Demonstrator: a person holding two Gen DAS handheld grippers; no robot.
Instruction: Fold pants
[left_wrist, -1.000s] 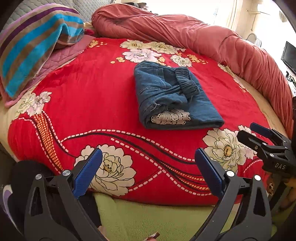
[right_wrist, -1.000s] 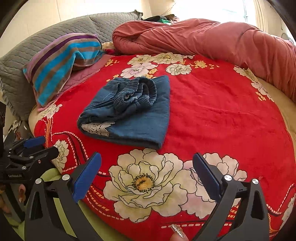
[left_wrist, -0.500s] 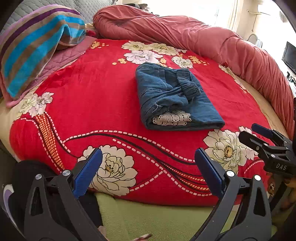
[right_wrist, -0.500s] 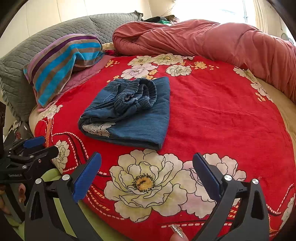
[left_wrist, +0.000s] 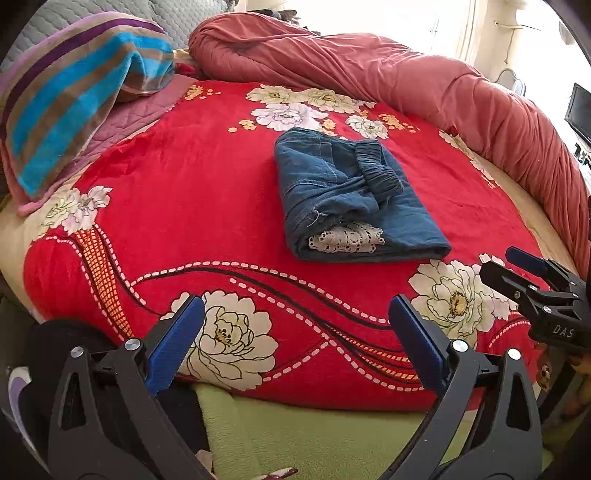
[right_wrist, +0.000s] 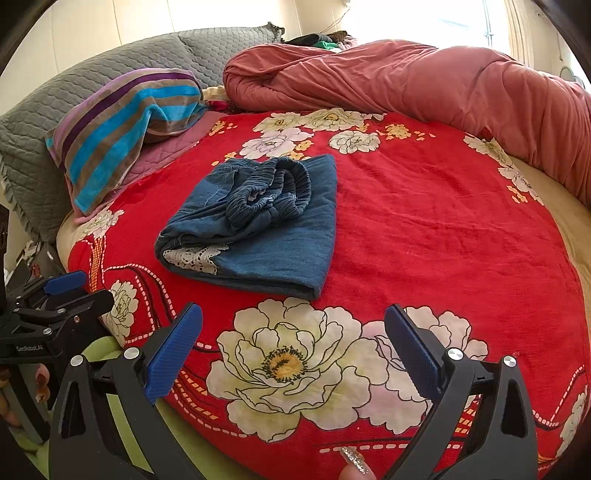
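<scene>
Pants (left_wrist: 351, 199) folded on red blanket (left_wrist: 184, 192), left gripper (left_wrist: 295, 339) and right gripper (right_wrist: 293, 343) spread wide, empty, apparently clear of cloth.

The bed (right_wrist: 561, 229) carries a red flowered blanket (right_wrist: 424, 229) across most of its top. Folded pants (right_wrist: 258, 229) lie on the blanket, ahead of both pairs of fingers and well apart from them. A rolled pink duvet (right_wrist: 424, 81) runs along the far and right edge. Far left of the fingers, a striped towel (right_wrist: 122, 125) rests over a pink quilted pad (right_wrist: 162, 155), beside a grey pillow (right_wrist: 37, 125).
</scene>
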